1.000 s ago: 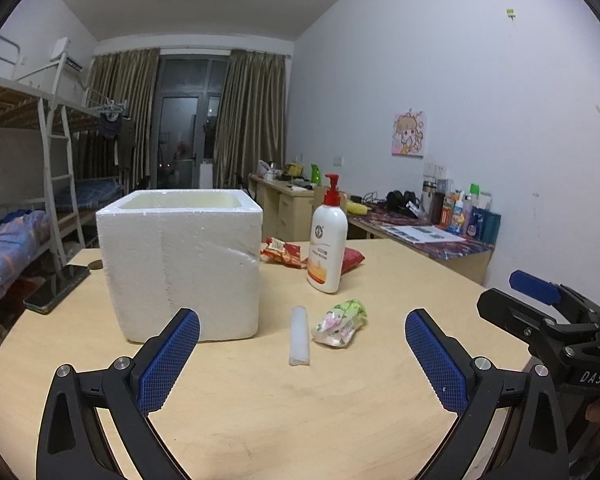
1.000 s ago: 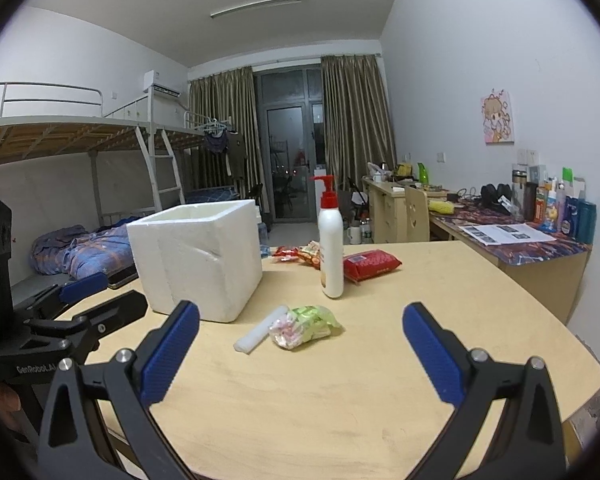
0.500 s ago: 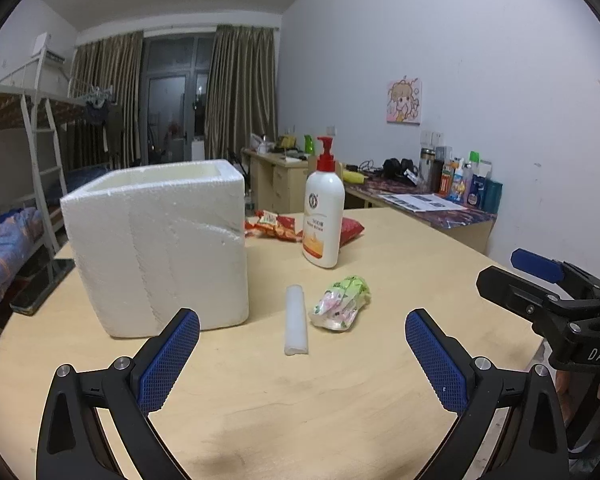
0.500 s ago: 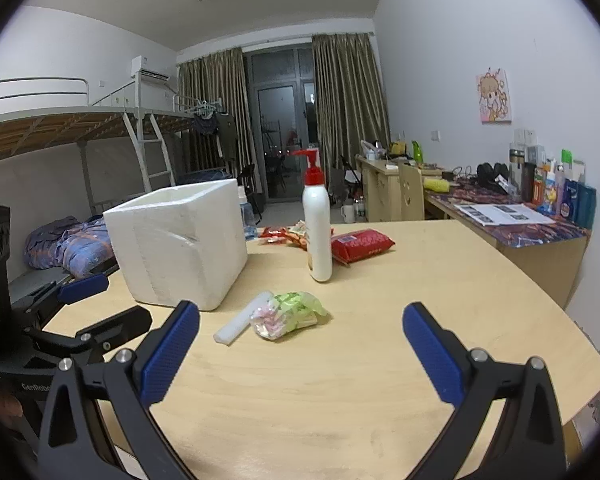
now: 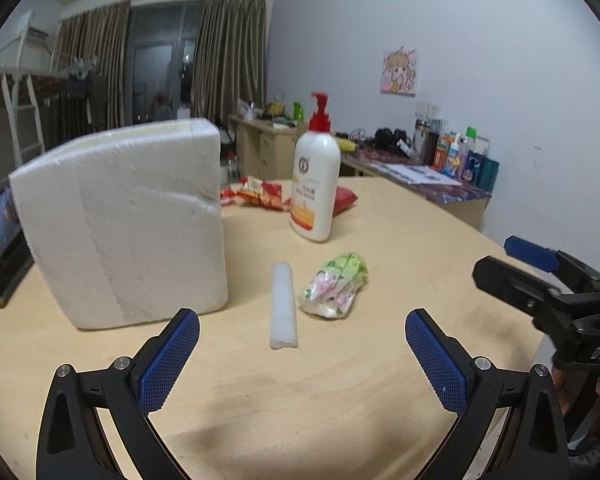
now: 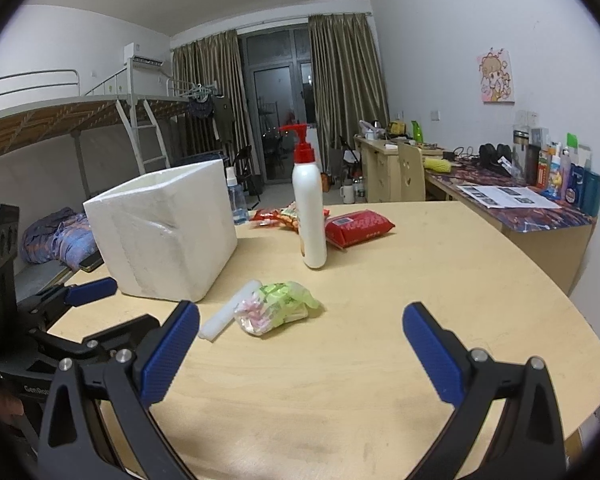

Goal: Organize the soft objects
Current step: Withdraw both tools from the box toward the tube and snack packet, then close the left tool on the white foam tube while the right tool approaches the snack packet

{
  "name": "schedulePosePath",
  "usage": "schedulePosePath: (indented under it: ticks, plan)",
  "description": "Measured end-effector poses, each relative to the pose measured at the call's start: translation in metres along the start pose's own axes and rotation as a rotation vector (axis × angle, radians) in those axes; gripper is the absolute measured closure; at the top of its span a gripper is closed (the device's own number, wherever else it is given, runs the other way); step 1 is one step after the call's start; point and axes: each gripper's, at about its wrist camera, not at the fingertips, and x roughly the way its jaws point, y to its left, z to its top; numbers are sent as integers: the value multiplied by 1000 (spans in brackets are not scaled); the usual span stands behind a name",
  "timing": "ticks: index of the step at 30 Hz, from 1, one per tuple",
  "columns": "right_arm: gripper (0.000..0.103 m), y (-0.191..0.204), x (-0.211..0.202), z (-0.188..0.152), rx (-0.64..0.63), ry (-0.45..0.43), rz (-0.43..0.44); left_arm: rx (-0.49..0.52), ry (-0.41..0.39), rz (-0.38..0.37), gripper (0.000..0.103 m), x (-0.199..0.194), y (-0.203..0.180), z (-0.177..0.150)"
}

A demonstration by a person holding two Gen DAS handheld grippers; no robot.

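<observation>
On dorm-room wooden table (image 6: 420, 280): foam box (image 5: 132, 220), both grippers (left (image 5: 302, 354), right (image 6: 300, 348)) agape, empty.

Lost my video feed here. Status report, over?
Left tool open, empty; right tool open, empty. Crumpled green bag and white foam roll lie beside foam box, untouched. Pump bottle stands behind; approach unobstructed.

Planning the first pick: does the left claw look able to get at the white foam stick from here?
Probably yes. The left claw is open, and the white foam stick lies on bare table straight ahead, apart from the foam box and crumpled bag.
</observation>
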Motion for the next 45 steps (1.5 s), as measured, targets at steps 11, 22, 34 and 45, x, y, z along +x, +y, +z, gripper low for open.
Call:
schedulePosePath:
  ticks: [11, 22, 34, 45]
  plan:
    - [0, -13, 41, 7, 7, 100, 35, -51, 127, 44, 0, 55, 12, 6]
    - [0, -16, 72, 11, -19, 182, 67, -69, 230, 64, 1, 91, 15, 6]
    - [0, -14, 94, 14, -55, 222, 110, -104, 320, 116, 29, 112, 23, 5]
    - [0, -17, 108, 17, -64, 247, 121, -44, 333, 131, 72, 119, 11, 7]
